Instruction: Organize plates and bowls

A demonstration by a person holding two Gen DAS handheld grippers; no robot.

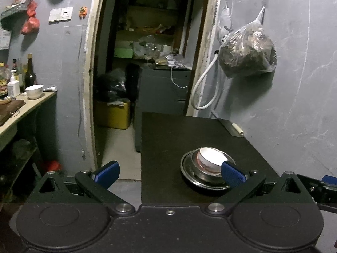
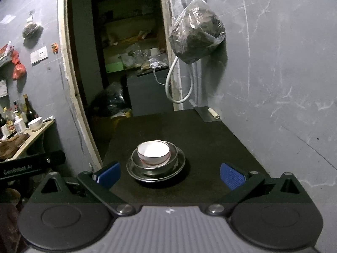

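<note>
Right wrist view is showing me the white bowl (image 2: 153,152) nested on the metal plates (image 2: 155,168), lying dead ahead of my right gripper (image 2: 169,174), jaws spread and empty; the left gripper (image 1: 169,171), also gaping, is sitting off to its left.

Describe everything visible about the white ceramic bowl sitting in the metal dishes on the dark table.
The white ceramic bowl is small and round, with a glossy white inside that looks empty and a reddish pattern around its lower outer wall. It stands upright, mouth up, nested in a shallow steel bowl, which rests on a wider round steel plate on the dark table. Neither open gripper touches it.
</note>
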